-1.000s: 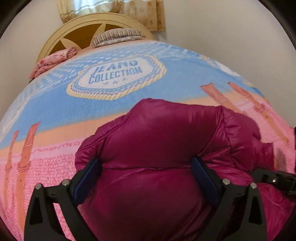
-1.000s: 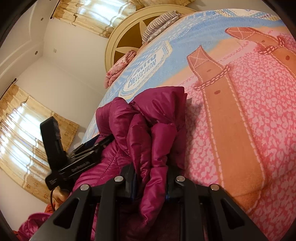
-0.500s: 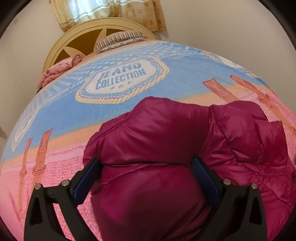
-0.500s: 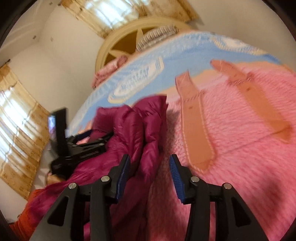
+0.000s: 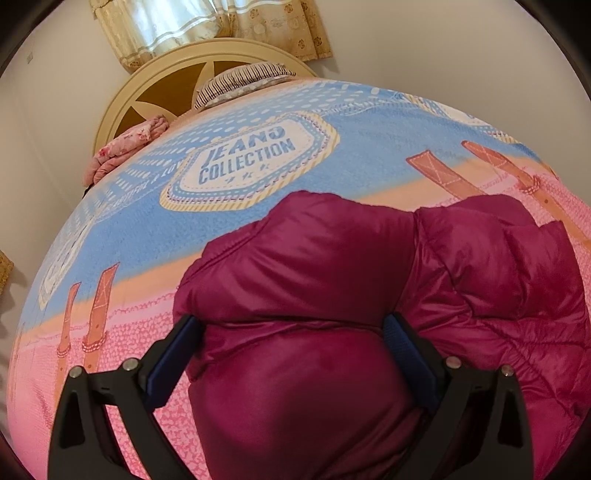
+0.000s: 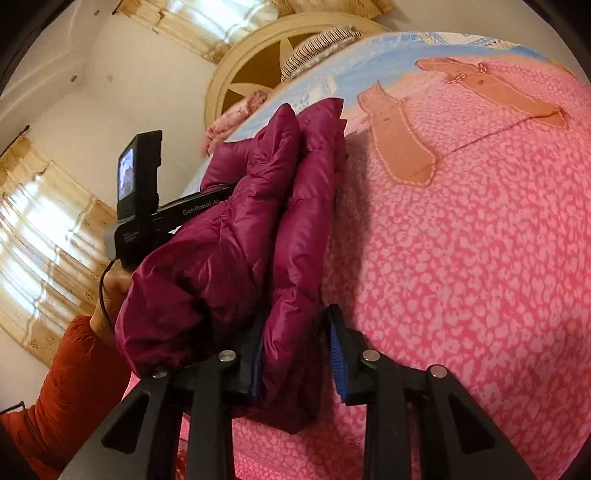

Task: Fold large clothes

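- Bunched on the near part of a fleece bedspread point(image 5: 332, 177) printed in blue, orange and pink: a puffy magenta quilted down jacket point(image 5: 314, 277), folded into thick layers.
- Spread wide around the jacket's near bulge, the left gripper point(image 5: 291, 332), black-framed with blue pads point(image 5: 173, 354), one pad at each side of the padded fabric; whether actually squeezing it cannot be told.
- Seen from the right wrist camera, the same jacket point(image 6: 236, 236) stacked in glossy folds on the left, pink bedspread point(image 6: 461, 258) filling the right.
- Parted, the right gripper point(image 6: 295, 350), a hanging fold of jacket between its blue-padded fingers point(image 6: 338, 354); left pad against the cloth, right pad just clear of it, so no pinch.
- Beyond the jacket on the left, the body of the left gripper point(image 6: 147, 206), black, with a small lit screen, lettered "GenRobot.AI", held by a hand point(image 6: 110, 295) in a rust-orange sleeve point(image 6: 70, 376).
- Far across the bed, a blue-and-cream badge point(image 5: 251, 162) reading "JEANS COLLECTION" printed on the bedspread, orange strap shapes point(image 5: 439, 173) printed to the right and left.
- At the far end, a cream arched wooden headboard point(image 5: 155, 85), a striped pillow point(image 5: 240, 79) resting against it, a folded pink floral cloth point(image 5: 125, 147) to its left.
- Above the headboard, gold patterned curtains point(image 5: 207, 26) against a pale wall.
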Motion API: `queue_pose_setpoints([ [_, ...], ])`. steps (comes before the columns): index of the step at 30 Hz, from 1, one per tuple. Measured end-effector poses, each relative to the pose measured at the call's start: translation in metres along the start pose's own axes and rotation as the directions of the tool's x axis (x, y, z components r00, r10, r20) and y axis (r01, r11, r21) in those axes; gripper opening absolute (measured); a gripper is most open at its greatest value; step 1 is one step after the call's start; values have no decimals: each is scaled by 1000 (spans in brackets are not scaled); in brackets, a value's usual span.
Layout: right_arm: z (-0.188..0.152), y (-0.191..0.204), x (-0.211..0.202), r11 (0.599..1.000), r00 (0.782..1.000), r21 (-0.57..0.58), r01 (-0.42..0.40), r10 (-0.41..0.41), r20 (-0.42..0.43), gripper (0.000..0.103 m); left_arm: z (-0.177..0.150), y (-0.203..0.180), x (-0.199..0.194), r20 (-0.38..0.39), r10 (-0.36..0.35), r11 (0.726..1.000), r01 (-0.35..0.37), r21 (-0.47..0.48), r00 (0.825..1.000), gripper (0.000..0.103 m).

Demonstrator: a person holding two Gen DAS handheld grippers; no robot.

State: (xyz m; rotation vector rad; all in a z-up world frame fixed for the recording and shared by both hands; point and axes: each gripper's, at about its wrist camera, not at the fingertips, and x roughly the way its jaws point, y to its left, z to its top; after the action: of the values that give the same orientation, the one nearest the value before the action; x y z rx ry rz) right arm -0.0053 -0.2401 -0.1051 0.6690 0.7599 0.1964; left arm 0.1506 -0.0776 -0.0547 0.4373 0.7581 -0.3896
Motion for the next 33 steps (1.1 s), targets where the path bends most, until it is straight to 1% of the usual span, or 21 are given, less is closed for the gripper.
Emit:
queue_pose_setpoints([
  [3,3,2,-7,1000,1000,-1,0,0,-28,29,1,4,-6,-8,-17,1000,17,-10,1000,101],
  [4,3,2,-10,1000,999,-3,5,-5,-33,29,2,13,-12,-11,-50,998,49,-39,999,101],
  [5,5,3,-17,1000,999,-12,13,-14,-34,31,1,23,-20,1,-83,994,83,-72,997,101],
  [7,12,5,-35,999,1000,-30,17,-18,-10,31,-2,43,-34,32,-114,986,118,-122,993,101],
  [10,27,13,-60,998,998,-43,40,-38,55,31,-9,72,-52,68,-106,976,116,-183,992,101],
  [12,40,30,-73,996,995,-88,23,-14,98,31,-16,86,-62,94,-111,963,130,-235,989,101],
  [13,42,41,-75,994,995,-107,16,-4,104,31,-20,91,-65,103,-117,957,140,-255,988,101],
  [14,45,54,-73,991,994,-135,-4,18,106,31,-26,97,-68,115,-122,947,150,-285,986,101],
  [16,47,71,-62,985,994,-163,-62,75,81,31,-36,101,-69,120,-108,936,142,-323,987,101],
  [17,45,80,-52,980,993,-175,-94,104,51,31,-42,102,-68,114,-93,930,127,-345,989,101],
  [18,42,85,-41,977,994,-187,-105,111,18,31,-47,102,-66,105,-89,925,122,-360,990,101],
  [19,40,89,-30,976,996,-202,-84,86,0,31,-54,100,-62,90,-90,918,118,-379,992,101],
  [20,34,91,-20,975,999,-219,-38,35,-16,31,-58,99,-59,82,-97,914,121,-387,992,101],
  [22,23,82,-2,973,997,-228,39,-52,-50,31,-64,94,-52,67,-126,910,143,-389,990,101],
  [24,12,64,6,982,997,-188,31,-44,-63,28,-68,88,-47,53,-141,912,150,-382,989,101],
  [27,2,36,15,993,999,-117,-16,12,-36,26,-68,82,-43,70,-172,900,186,-393,983,101],
  [30,-6,26,16,995,998,-83,-64,64,0,24,-69,78,-39,75,-190,890,203,-407,979,101],
  [33,-3,28,16,996,998,-58,-65,65,0,24,-75,81,-37,72,-213,872,223,-436,974,101],
])
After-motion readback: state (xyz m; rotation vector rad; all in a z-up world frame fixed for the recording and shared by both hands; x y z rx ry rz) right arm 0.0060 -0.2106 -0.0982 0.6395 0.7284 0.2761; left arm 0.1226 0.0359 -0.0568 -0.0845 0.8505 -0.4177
